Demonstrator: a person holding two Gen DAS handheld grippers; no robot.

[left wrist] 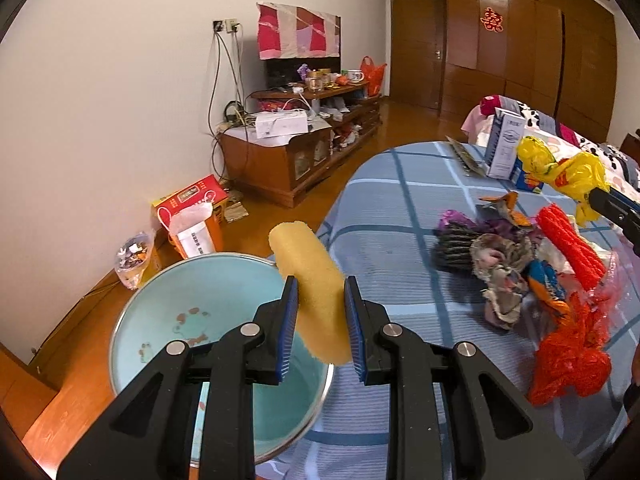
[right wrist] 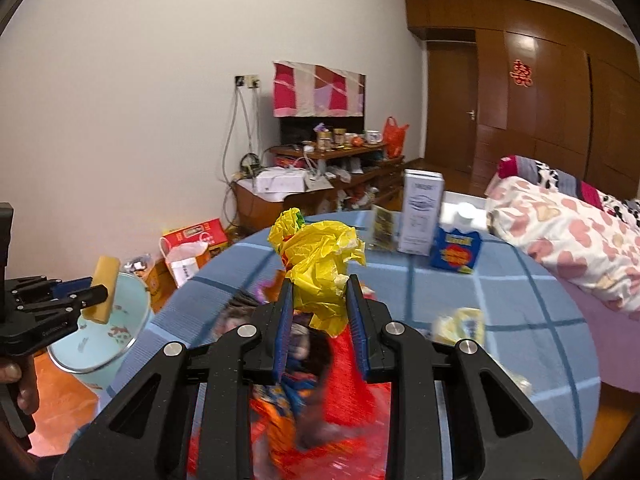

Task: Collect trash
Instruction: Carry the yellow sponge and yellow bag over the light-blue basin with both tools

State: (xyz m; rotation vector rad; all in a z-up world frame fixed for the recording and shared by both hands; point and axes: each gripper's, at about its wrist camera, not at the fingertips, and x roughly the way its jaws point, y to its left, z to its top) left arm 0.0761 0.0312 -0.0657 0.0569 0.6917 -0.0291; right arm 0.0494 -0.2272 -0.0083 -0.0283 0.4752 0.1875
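Left wrist view: left gripper (left wrist: 321, 320) reaches forward, level, over the near edge of the tabletop (left wrist: 400, 208) with its blue checked cloth. Fingers (left wrist: 290, 328) closed partway onto a yellow sponge (left wrist: 310, 276), pinched at its lower half; the sponge stands up and leans away to the left. Directly below and left sits a pale blue bucket (left wrist: 160, 312) with a metal rim, open mouth up, on the wooden floor (left wrist: 72, 360). Sponge hangs over the bucket's right rim. To the right on the cloth, a pile of trash (left wrist: 520, 276): dark and grey crumpled wrappers, an orange ribbed roll, red netting. Far right edge, the right gripper (left wrist: 600, 196) comes in from the side, gripping a yellow plastic bag (left wrist: 560, 172) above the pile.

Right wrist view: right gripper (right wrist: 320, 320) points across the tabletop (right wrist: 540, 320), raised above the blurred trash pile (right wrist: 320, 400). Its fingers (right wrist: 356, 320) are closed on the crumpled yellow plastic bag (right wrist: 320, 264), which bulges up between and above them. At left, the left gripper (right wrist: 94, 298) holds the sponge (right wrist: 105, 284) upright above the bucket (right wrist: 112, 332). A white carton (right wrist: 420, 212) and a blue box (right wrist: 456, 252) stand on the far side of the cloth.
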